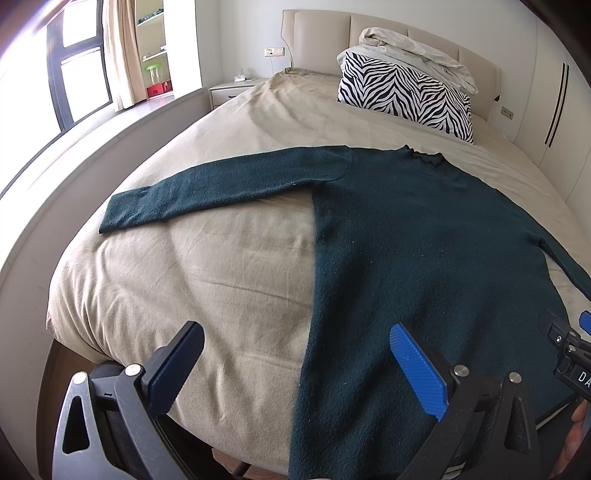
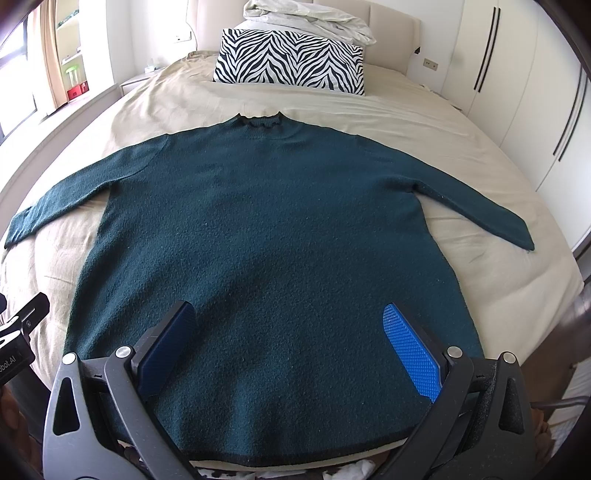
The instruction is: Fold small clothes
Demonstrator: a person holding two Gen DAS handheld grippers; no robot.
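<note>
A dark teal long-sleeved sweater (image 2: 280, 229) lies flat and spread out on the beige bed, collar toward the headboard, both sleeves stretched sideways. In the left wrist view the sweater (image 1: 424, 258) fills the right half, its left sleeve (image 1: 207, 192) reaching left. My left gripper (image 1: 295, 336) is open and empty, above the sweater's lower left edge. My right gripper (image 2: 288, 317) is open and empty, above the sweater's lower middle near the hem (image 2: 295, 456). The right gripper's side shows at the far right of the left wrist view (image 1: 576, 354).
The sweater rests on a beige bed sheet (image 2: 461, 155). A zebra-striped pillow (image 2: 291, 61) with a white bundled duvet (image 2: 314, 16) on top sits by the headboard. A bedside table (image 1: 231, 90) and window are at left, white wardrobe doors (image 2: 517, 85) at right.
</note>
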